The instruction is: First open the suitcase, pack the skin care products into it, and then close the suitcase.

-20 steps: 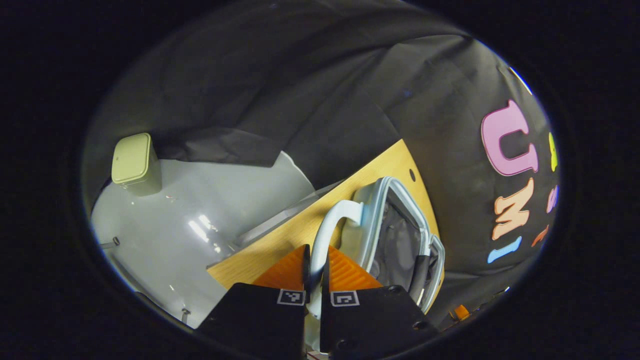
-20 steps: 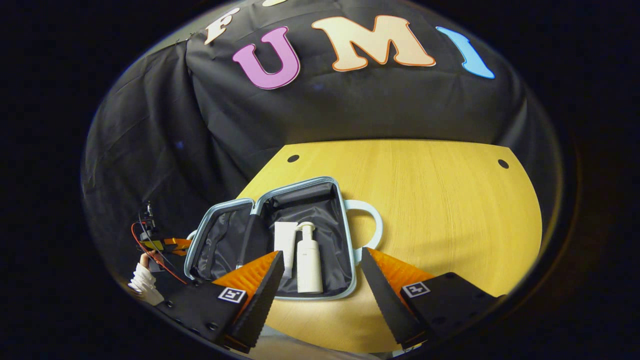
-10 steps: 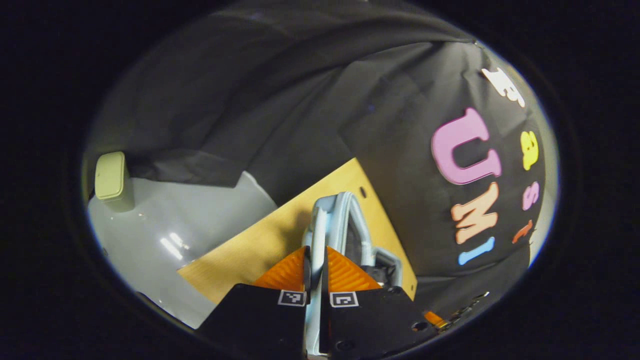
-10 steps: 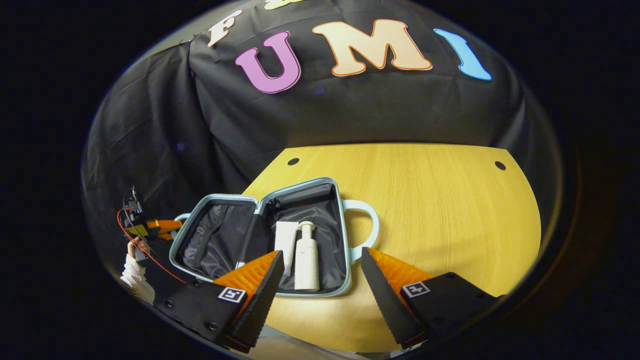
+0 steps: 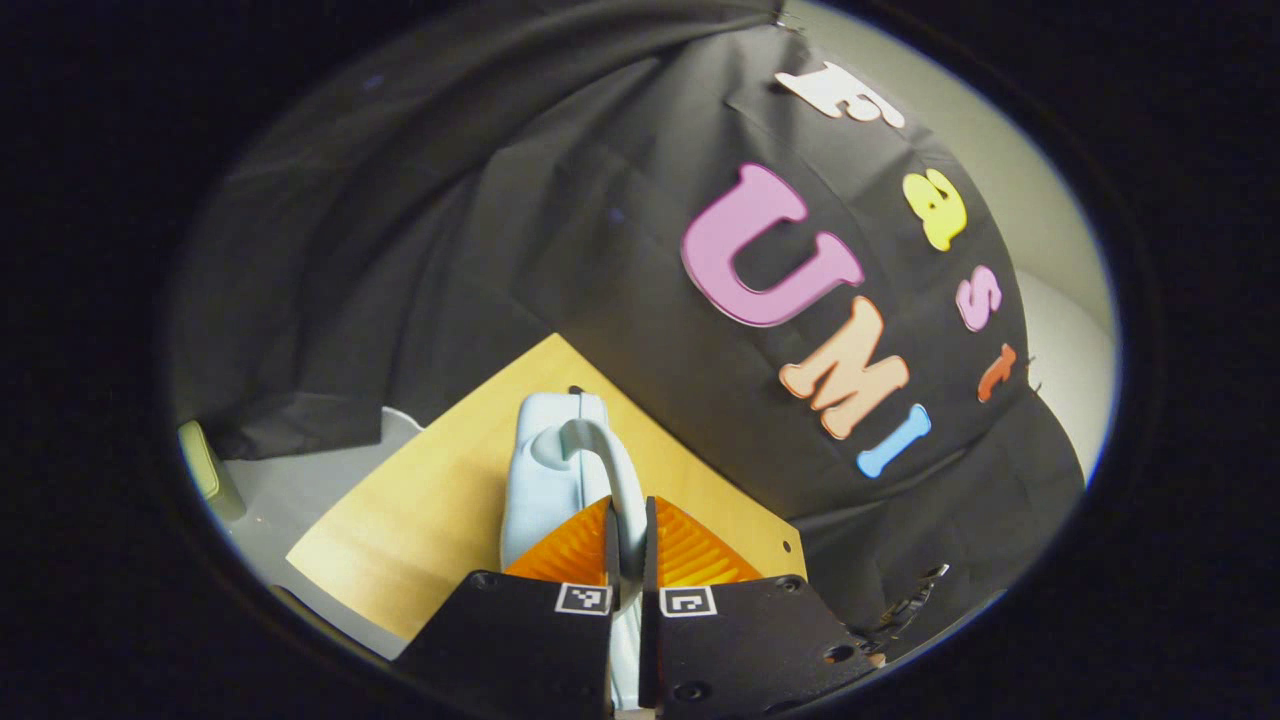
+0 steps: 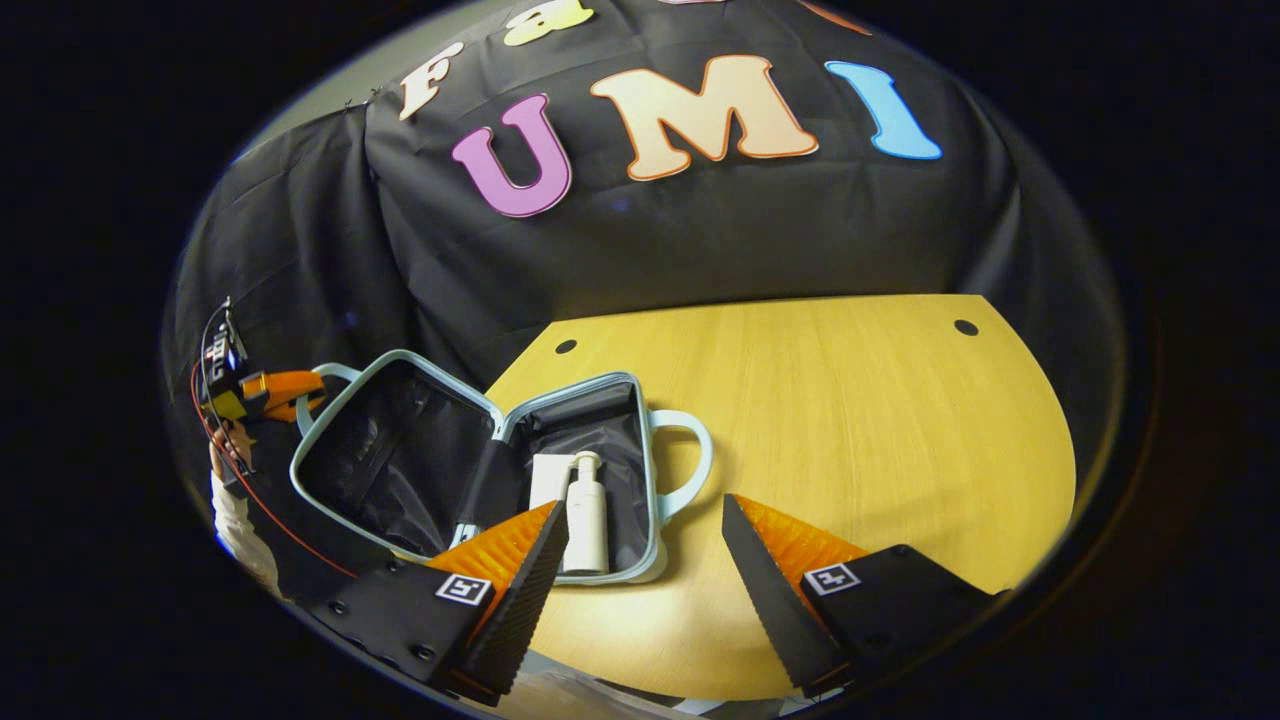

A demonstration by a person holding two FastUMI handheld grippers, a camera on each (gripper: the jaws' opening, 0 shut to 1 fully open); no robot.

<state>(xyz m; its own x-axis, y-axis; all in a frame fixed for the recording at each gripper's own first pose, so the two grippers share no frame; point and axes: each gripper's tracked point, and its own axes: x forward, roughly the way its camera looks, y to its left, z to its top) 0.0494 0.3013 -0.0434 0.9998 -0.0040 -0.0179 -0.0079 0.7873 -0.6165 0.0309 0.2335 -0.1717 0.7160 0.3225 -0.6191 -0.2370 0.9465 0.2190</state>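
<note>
The light-blue suitcase (image 6: 640,560) lies open on the wooden table (image 6: 850,420). Its black-lined base holds a white tube (image 6: 546,480) and a white pump bottle (image 6: 587,518). The lid (image 6: 385,450) stands tilted up at the left. My left gripper (image 5: 627,530) is shut on the lid's handle (image 5: 600,450), with the lid's pale outer shell (image 5: 540,480) behind it; in the right gripper view it appears far left (image 6: 275,388) with a hand below. My right gripper (image 6: 644,505) hovers open over the table's near edge, just in front of the base, touching nothing.
The base's own handle (image 6: 692,462) sticks out toward the bare right half of the table. Two small holes (image 6: 966,327) mark the table's far edge. Beyond the table's left end lie a grey floor (image 5: 290,490) and a pale green bin (image 5: 200,470).
The left gripper has lifted the lid by its handle from lying flat to tilted upright, so its view now faces the lid's outer shell. The right gripper has barely moved.
</note>
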